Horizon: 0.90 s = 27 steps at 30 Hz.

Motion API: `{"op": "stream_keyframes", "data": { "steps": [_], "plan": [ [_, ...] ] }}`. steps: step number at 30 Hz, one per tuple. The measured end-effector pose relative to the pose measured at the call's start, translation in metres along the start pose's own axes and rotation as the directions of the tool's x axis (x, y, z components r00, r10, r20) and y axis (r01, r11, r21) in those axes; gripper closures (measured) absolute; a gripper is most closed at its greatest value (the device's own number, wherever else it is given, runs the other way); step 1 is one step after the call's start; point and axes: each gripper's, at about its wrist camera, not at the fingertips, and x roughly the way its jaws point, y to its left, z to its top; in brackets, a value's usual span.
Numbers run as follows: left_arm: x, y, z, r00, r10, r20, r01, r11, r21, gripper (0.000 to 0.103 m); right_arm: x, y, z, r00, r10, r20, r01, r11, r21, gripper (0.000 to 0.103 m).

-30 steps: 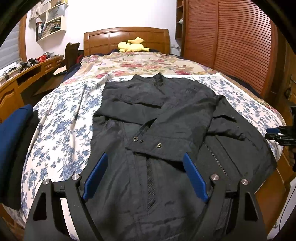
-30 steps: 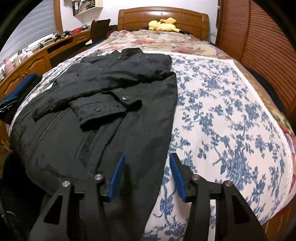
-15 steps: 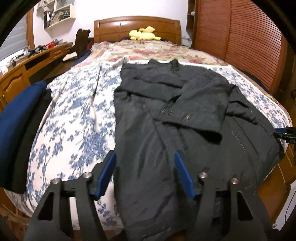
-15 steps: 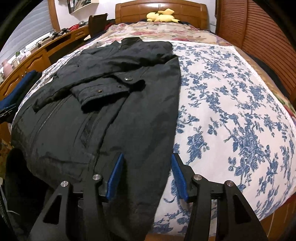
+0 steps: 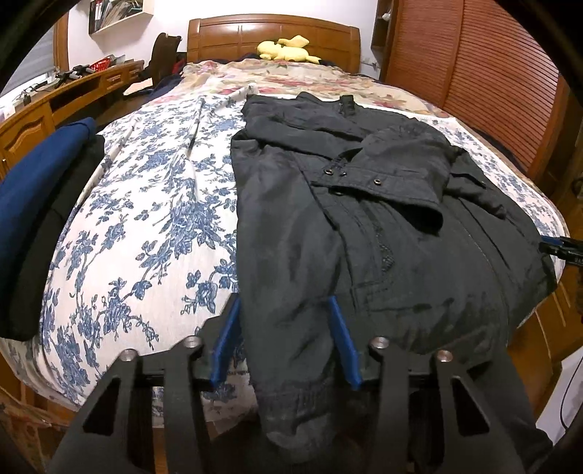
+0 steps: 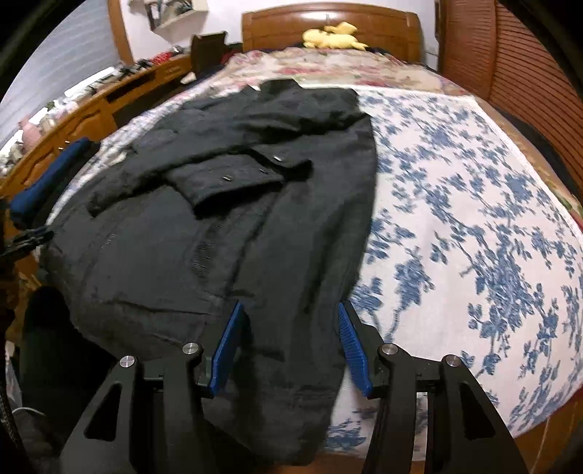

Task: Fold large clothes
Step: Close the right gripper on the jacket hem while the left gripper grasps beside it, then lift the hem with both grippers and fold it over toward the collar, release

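A black jacket (image 5: 364, 218) lies flat on the bed, collar toward the headboard, both sleeves folded across the chest, hem hanging over the foot edge. It also shows in the right wrist view (image 6: 237, 226). My left gripper (image 5: 286, 317) is open, its blue fingers straddling the jacket's lower left corner at the hem. My right gripper (image 6: 289, 321) is open, its fingers straddling the lower right corner of the hem. Neither is closed on the cloth.
The bed has a blue floral sheet (image 5: 145, 218) and a wooden headboard (image 5: 273, 32) with a yellow plush toy (image 5: 286, 49). A pile of folded blue and black clothes (image 5: 32, 204) sits at the bed's left edge. A wooden desk (image 5: 73, 94) stands left, slatted wardrobe doors (image 5: 492, 73) right.
Both grippers moved outward and down to the jacket's bottom corners. The left gripper narrowed its opening and shifted left; the right gripper came closer to the hem.
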Motion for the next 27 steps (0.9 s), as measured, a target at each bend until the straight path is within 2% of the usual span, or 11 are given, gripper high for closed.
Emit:
{"op": "stream_keyframes", "data": {
  "steps": [5, 11, 19, 20, 21, 23, 27],
  "plan": [
    [-0.004, 0.001, -0.006, 1.000, -0.009, -0.008, 0.009, 1.000, 0.002, 0.059, -0.004, 0.003, 0.000, 1.000, 0.015, 0.022, -0.014, 1.000, -0.017, 0.049],
    [-0.002, 0.006, -0.009, 1.000, -0.014, -0.023, 0.014, 1.000, -0.015, 0.059, 0.007, -0.003, -0.007, 0.998, -0.038, -0.042, 0.038, 0.999, -0.008, 0.049],
    [0.003, 0.002, -0.002, 0.999, -0.022, -0.035, 0.021, 1.000, -0.020, 0.059, 0.020, 0.005, -0.013, 0.995, -0.045, -0.091, 0.044, 0.999, -0.020, 0.048],
    [0.003, 0.000, -0.001, 0.999, -0.029, -0.033, 0.028, 0.999, -0.017, 0.059, 0.020, 0.007, -0.013, 0.995, -0.041, -0.090, 0.039, 0.999, -0.024, 0.049],
    [0.002, -0.002, -0.001, 0.999, -0.032, -0.033, 0.032, 0.999, -0.011, 0.059, 0.019, 0.009, -0.012, 0.995, -0.043, -0.086, 0.040, 0.998, -0.039, 0.061],
    [0.002, -0.005, -0.001, 0.999, -0.023, -0.032, 0.023, 1.000, 0.011, 0.059, 0.017, 0.012, -0.010, 0.997, -0.039, -0.071, 0.034, 0.997, -0.066, 0.074],
    [0.002, -0.003, -0.005, 0.999, -0.016, -0.038, 0.016, 1.000, 0.017, 0.059, 0.013, 0.010, -0.011, 0.998, -0.022, -0.054, 0.020, 0.999, -0.047, 0.075]
  ]
}}
